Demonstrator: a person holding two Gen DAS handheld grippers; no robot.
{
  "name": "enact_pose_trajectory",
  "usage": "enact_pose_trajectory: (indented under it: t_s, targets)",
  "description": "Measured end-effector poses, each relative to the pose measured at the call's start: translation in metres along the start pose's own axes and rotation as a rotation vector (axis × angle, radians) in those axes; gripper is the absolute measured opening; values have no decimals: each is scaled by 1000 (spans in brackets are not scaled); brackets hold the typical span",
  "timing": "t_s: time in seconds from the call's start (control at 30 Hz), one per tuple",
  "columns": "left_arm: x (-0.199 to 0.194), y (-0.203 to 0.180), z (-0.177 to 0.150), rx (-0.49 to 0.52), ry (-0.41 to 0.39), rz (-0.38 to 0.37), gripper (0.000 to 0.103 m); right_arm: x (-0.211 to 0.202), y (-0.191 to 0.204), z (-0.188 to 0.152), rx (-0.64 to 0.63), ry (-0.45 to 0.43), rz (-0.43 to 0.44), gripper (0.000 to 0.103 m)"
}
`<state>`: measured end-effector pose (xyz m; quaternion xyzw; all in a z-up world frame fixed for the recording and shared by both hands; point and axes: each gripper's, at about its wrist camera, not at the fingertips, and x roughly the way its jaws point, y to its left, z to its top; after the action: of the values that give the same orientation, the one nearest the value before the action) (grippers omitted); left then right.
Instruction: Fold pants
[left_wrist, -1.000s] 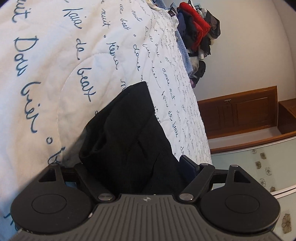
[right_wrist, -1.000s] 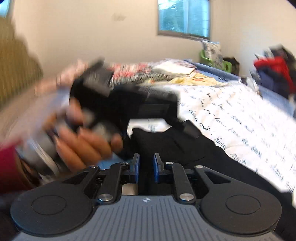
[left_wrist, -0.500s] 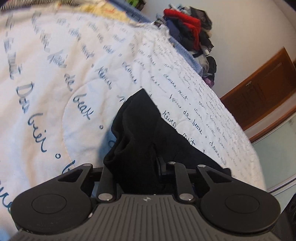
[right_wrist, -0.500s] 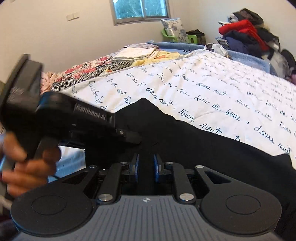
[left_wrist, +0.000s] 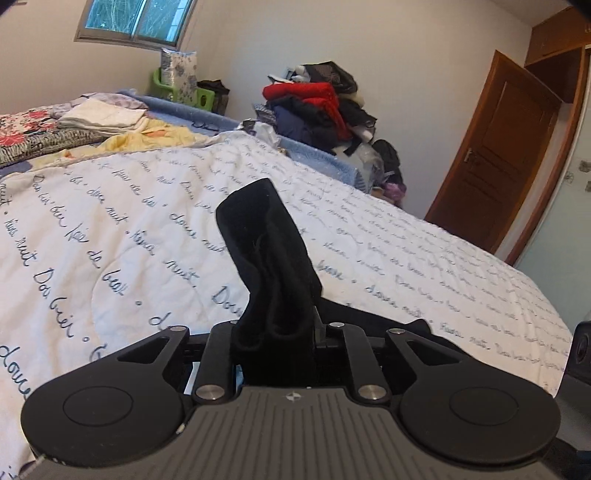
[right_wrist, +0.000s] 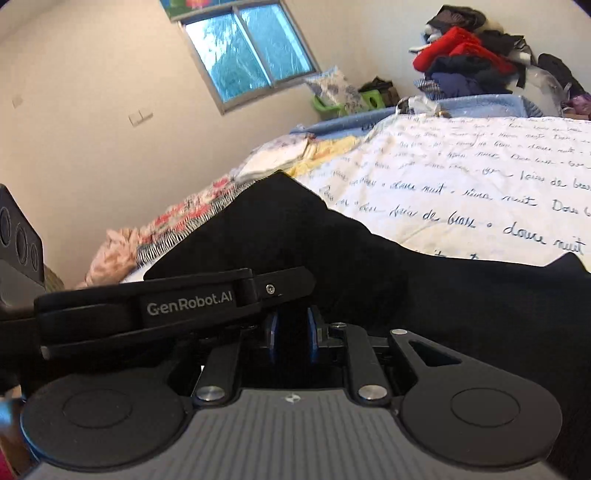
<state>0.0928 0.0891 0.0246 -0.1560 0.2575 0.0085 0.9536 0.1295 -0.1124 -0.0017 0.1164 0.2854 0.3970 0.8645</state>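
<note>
Left gripper (left_wrist: 275, 332) is clamped tight on a bunched fold of the black pants (left_wrist: 266, 254), and that fold stands up out of the fingers like a dark post, above the white quilt (left_wrist: 110, 229) with its blue handwriting. Over in the right wrist view, the right gripper (right_wrist: 291, 338) has its blue pads (right_wrist: 272, 336) drawn close with black cloth pinched between them. The pants (right_wrist: 369, 266) spread wide and dark across the near edge of the bed, draping off toward the right. Cutting straight across the right gripper's view is the left gripper's arm, the one marked "GenRobot.AI" (right_wrist: 190, 306), just in front of the pads and hiding part of the cloth. Round about: a heap of red and dark clothes (left_wrist: 317, 107) piled at the bed's far corner, folded linens (left_wrist: 103, 118) and a floral cover (left_wrist: 22, 129) along the far edge, a window (right_wrist: 251, 55) in the wall, a brown wooden door (left_wrist: 502, 155) beyond the right edge.
</note>
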Motion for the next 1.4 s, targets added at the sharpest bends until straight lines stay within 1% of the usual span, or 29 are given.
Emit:
enact_pose_trajectory:
  t_s: [0.07,0.17,0.23,0.47,0.63,0.83,1.17,1.4]
  targets:
    - [-5,-8,0,11,-11,-13,21,-11,-1,-2,13,-36,3,17]
    - [-15,-23,3,36,-49,-43,21,-30,-4,-2,36,-90,31,17]
    - [-21,-35,5,52,-69,-65,21,-44,-6,-1,48,-130,34,17]
    - [-24,-78,2,85,-83,-141,22,-85,-21,1,86,-222,-5,17]
    - [-19,-105,-5,112,-70,-188,22,-106,-35,-2,123,-272,-46,17]
    - [-8,-137,-18,156,-31,-238,23,-133,-55,-14,179,-321,-99,17]
    - [8,-196,-52,235,30,-348,23,-180,-88,-38,261,-393,-212,16]
    - [21,-233,-74,280,69,-422,23,-204,-111,-52,311,-441,-292,16]
